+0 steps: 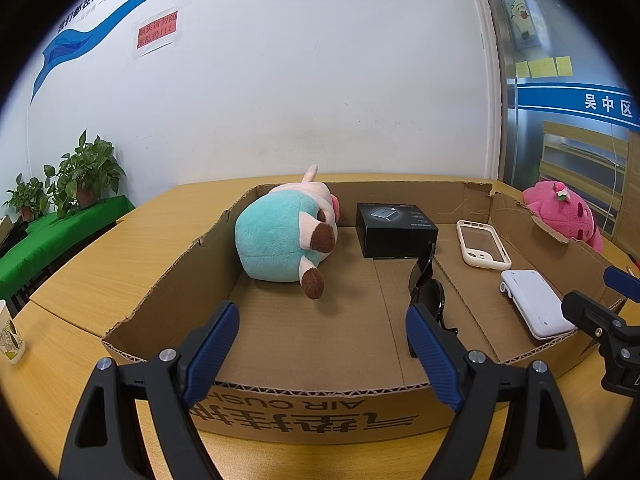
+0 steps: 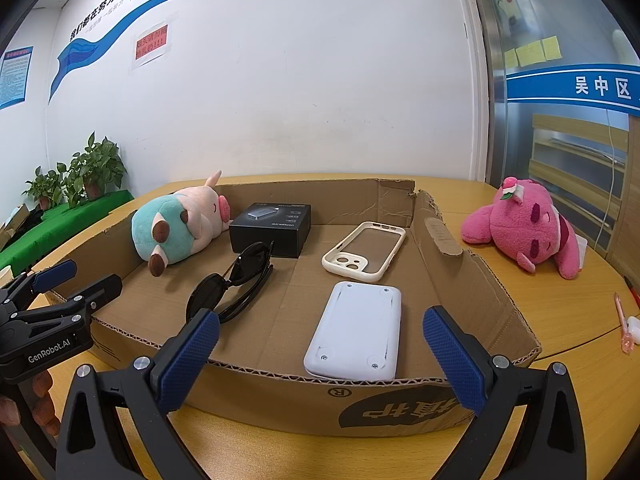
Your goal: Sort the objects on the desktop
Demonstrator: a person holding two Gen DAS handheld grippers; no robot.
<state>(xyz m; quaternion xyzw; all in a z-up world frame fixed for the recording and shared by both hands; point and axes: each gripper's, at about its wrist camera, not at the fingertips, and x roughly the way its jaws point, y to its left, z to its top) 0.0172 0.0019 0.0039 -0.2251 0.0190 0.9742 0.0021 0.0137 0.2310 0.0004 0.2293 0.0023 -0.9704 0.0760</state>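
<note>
Both pairs of tongs hover at the near wall of the shallow brown cardboard tray [image 2: 472, 272], spread wide with nothing between the pads: the left tongs [image 1: 322, 344] face the tray's left half, the right tongs [image 2: 320, 350] its right half.

Inside the tray lie a teal-and-pink plush cow [image 2: 176, 226] at the far left, a black cardboard product box [image 2: 272, 228] just beside it, black plastic sunglasses [image 2: 234, 284] in the middle, a cream phone case [image 2: 364, 250] and, nearest the right tongs, a white rounded plastic device [image 2: 356, 332] lying face down.

One soft pink plush bear [image 2: 528, 228] lies outside on the yellow wooden counter [image 2: 560, 304], past the tray's torn right wall — by the look of it the main item left to sort, though a thin pink pen-like thing [image 2: 622, 320] also lies near the right edge.

This reads as a pause between placements. The next move would call for the right tongs to swing right, clear the tray wall and close on the bear's body.
</note>
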